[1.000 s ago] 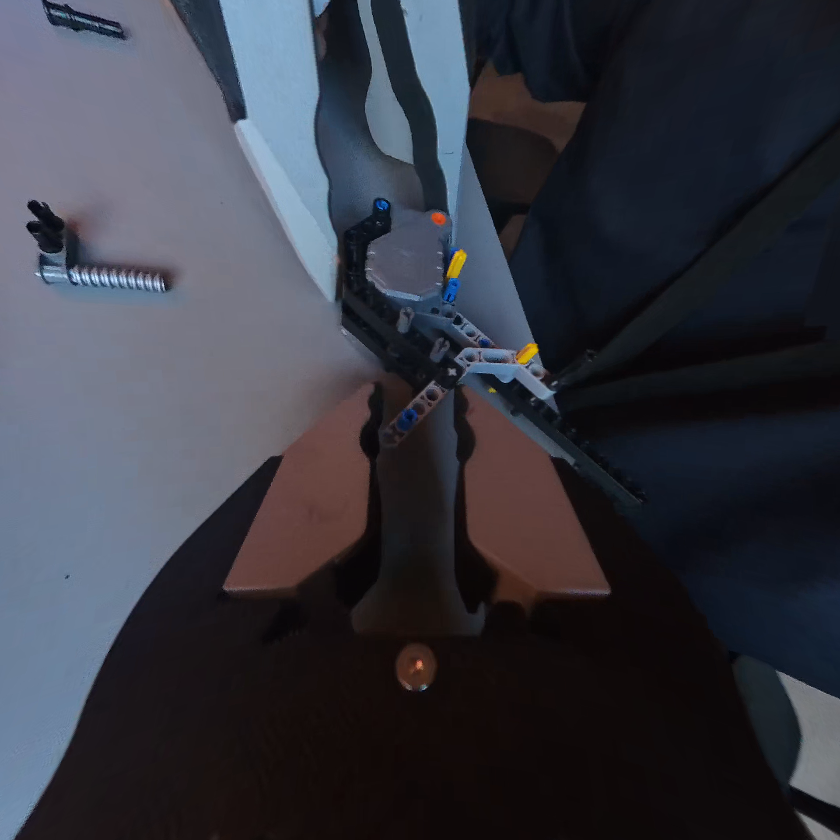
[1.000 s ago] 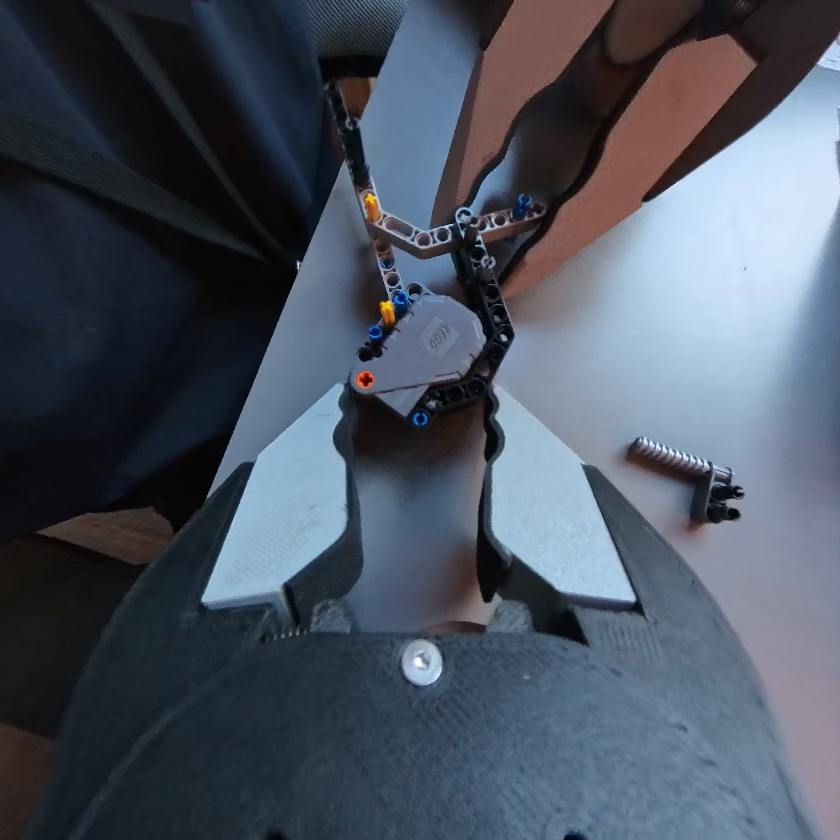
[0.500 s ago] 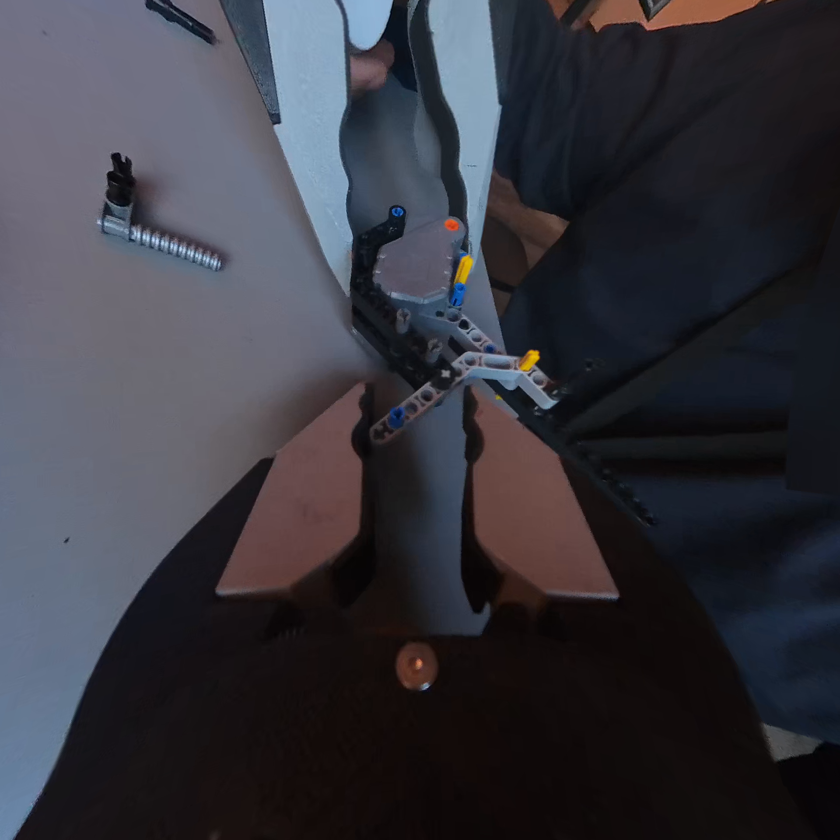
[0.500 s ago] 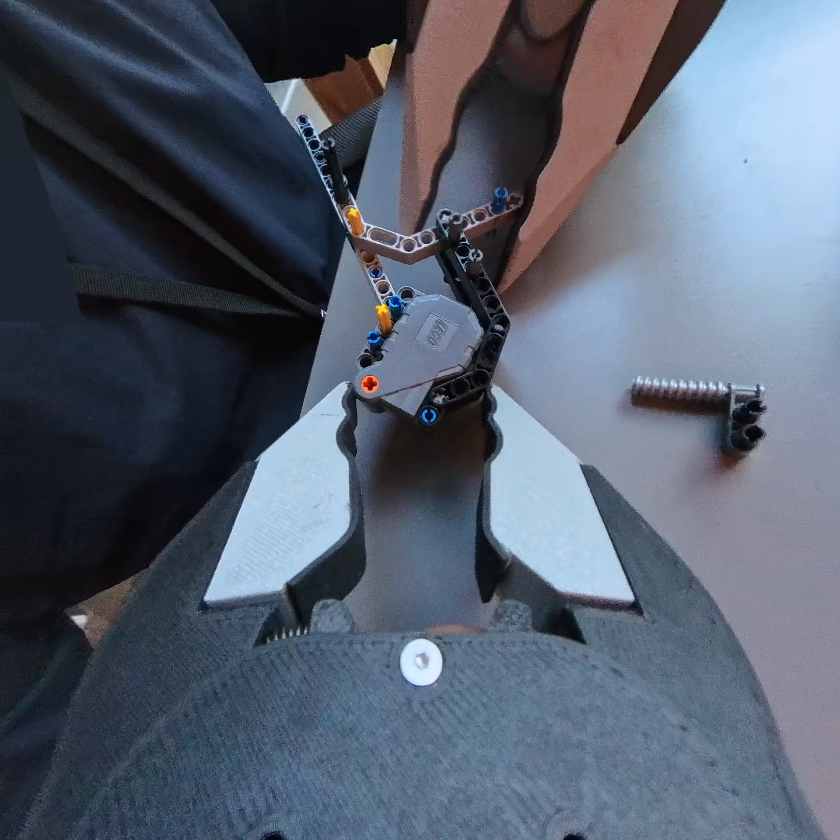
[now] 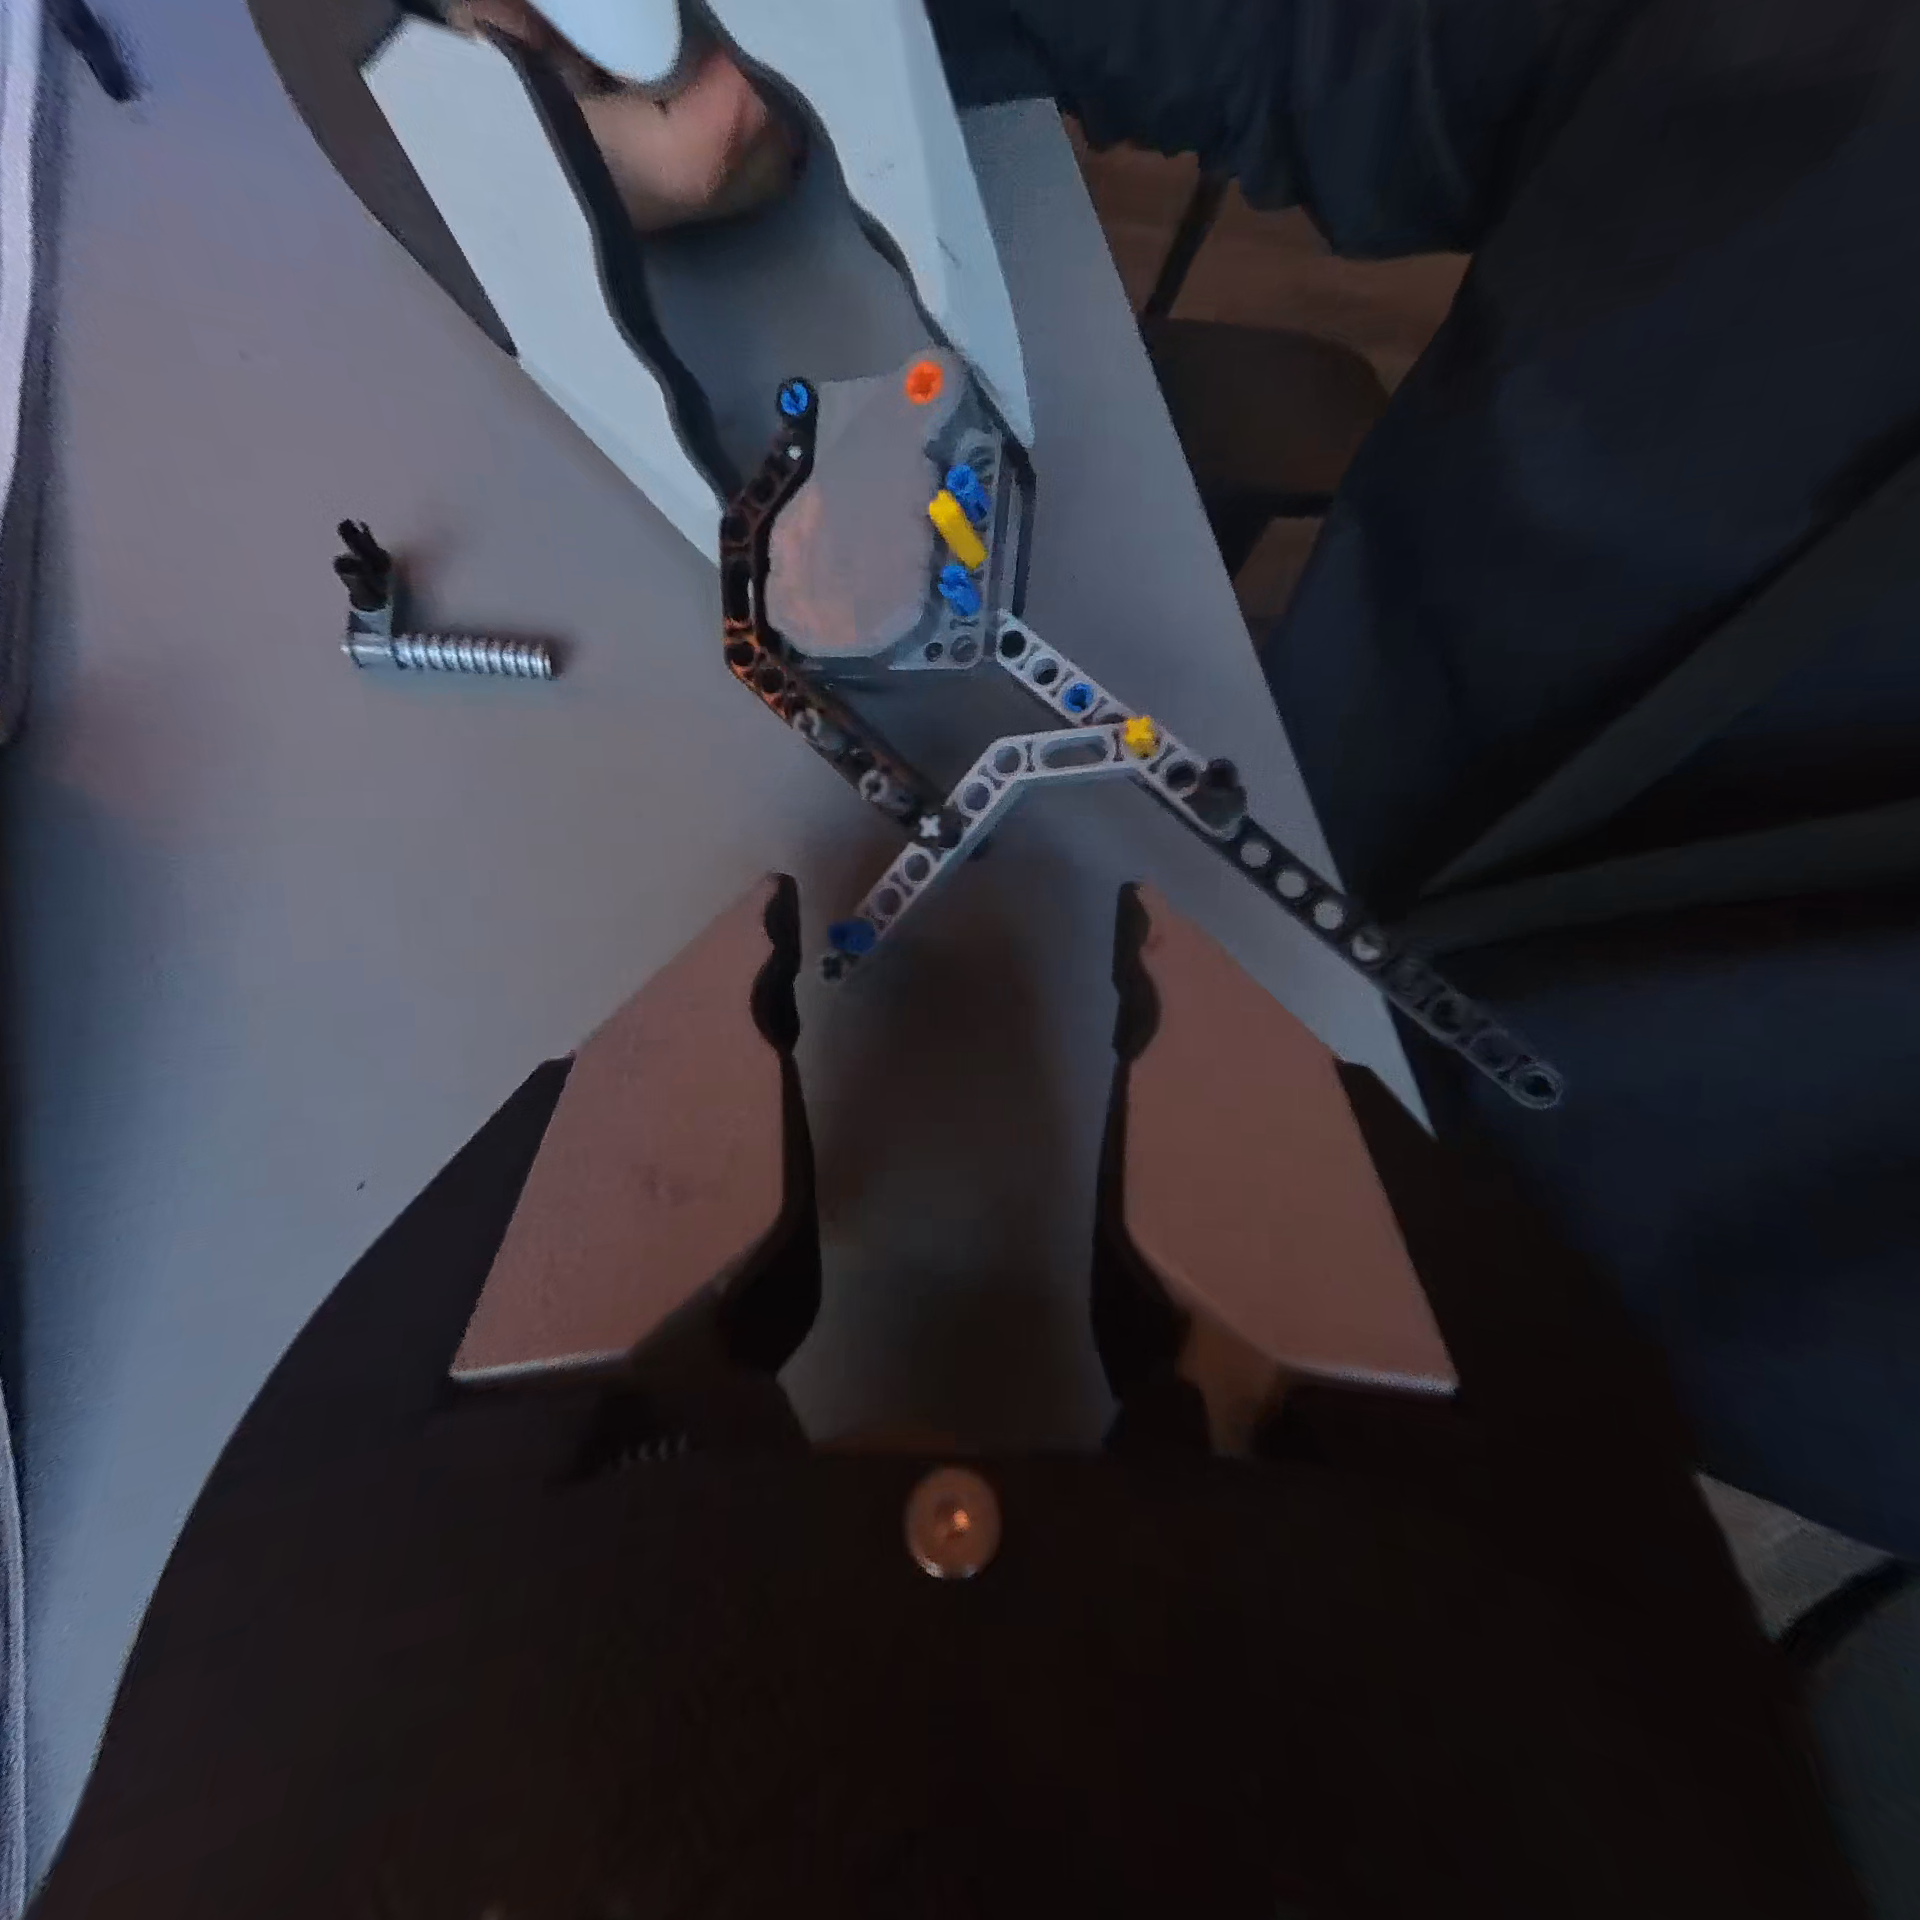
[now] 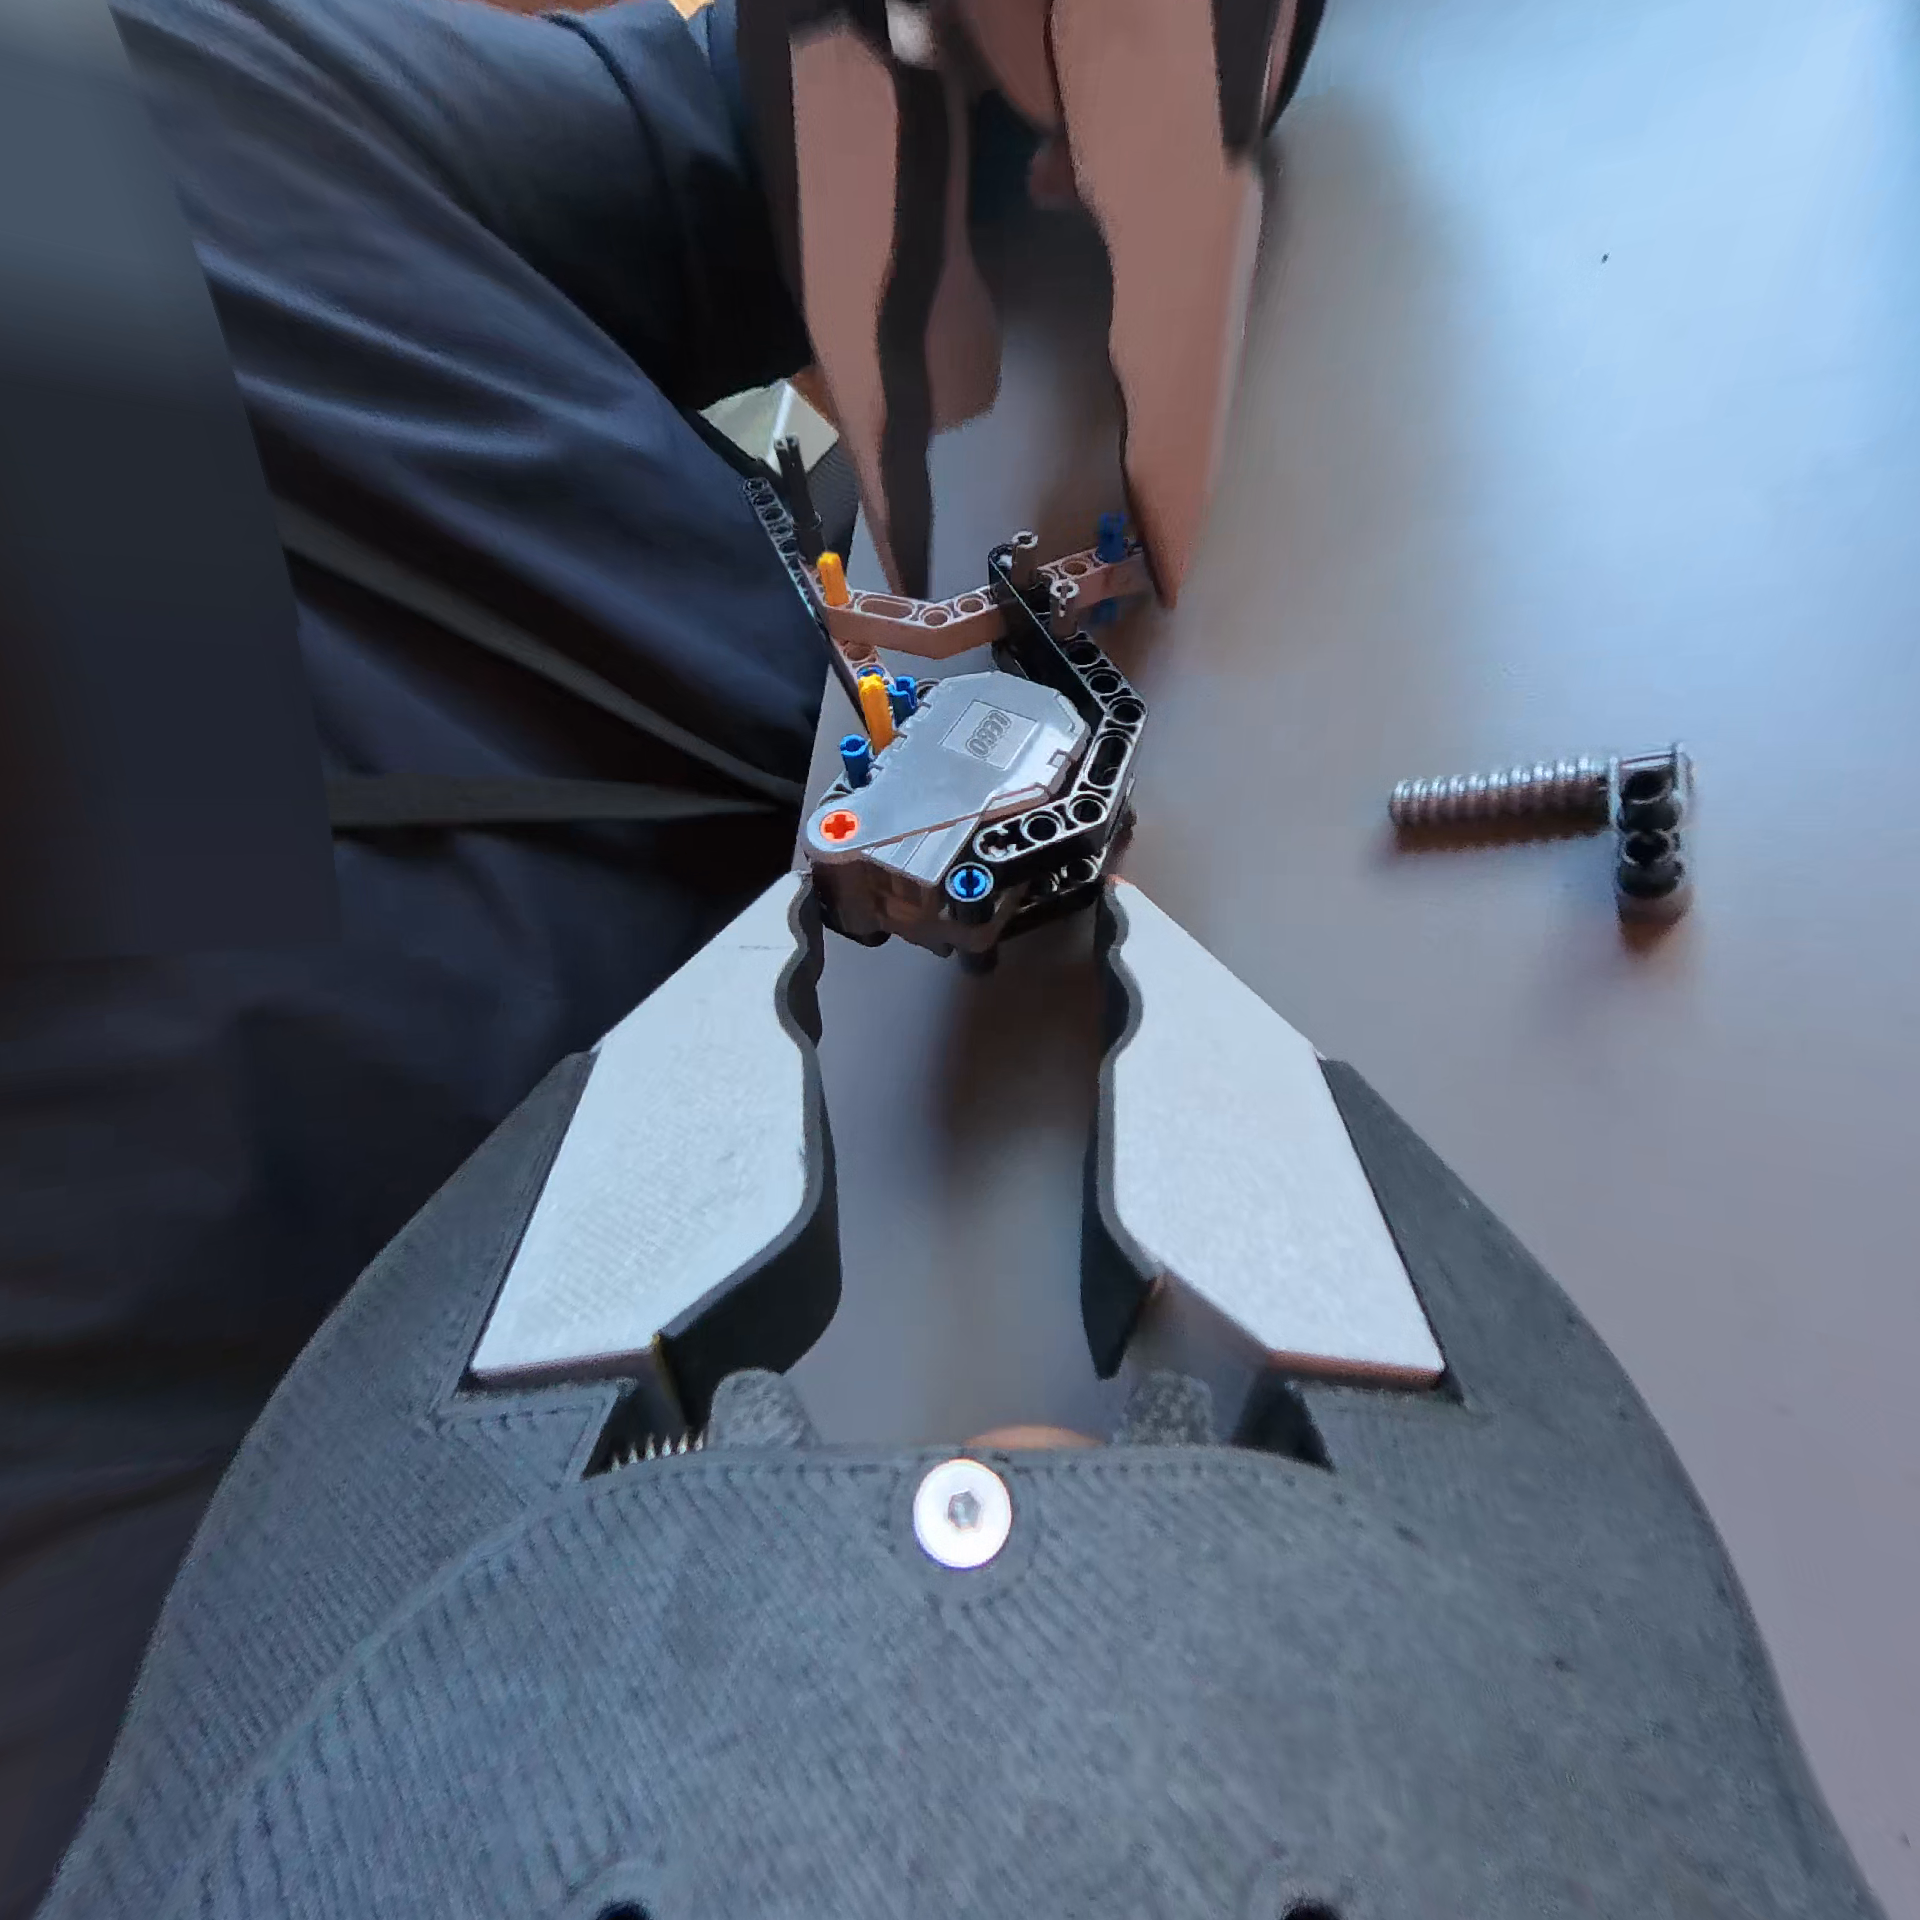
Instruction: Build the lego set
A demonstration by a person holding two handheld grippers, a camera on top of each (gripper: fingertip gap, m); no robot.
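Two grippers face each other across one half-built lego assembly [image 5: 935,665], which lies at the near edge of the tabletop [image 5: 260,935] by your body, its long grey beam overhanging that edge.

Farthest left in the left wrist view, well apart from everything, the spare spring piece [image 5: 436,644] with its black connector lies alone on the open tabletop; I judge it is parked there for a later step, clear of both tools.

Moving right, your left gripper [image 5: 951,914] has its brown jaws parted with nothing clamped between them. The bent grey beam's blue-pinned end [image 5: 857,935] pokes into the gap near the left finger tip, though I cannot tell whether it touches. The rest of the assembly lies just ahead of the tips.

Right again, your right gripper [image 6: 956,914] comes in from the opposite end, grey jaws also spread wide. The grey motor block [image 6: 956,769] and its black frame sit just beyond the tips, level with the opening; the frame's corner looks close to the right finger [image 6: 1226,1122], but no squeeze is evident.

Approaching from both ends probably lets one tool steady the block while the other works the thin beam. With neither tool gripping, the model appears to rest on the tabletop under its own weight.
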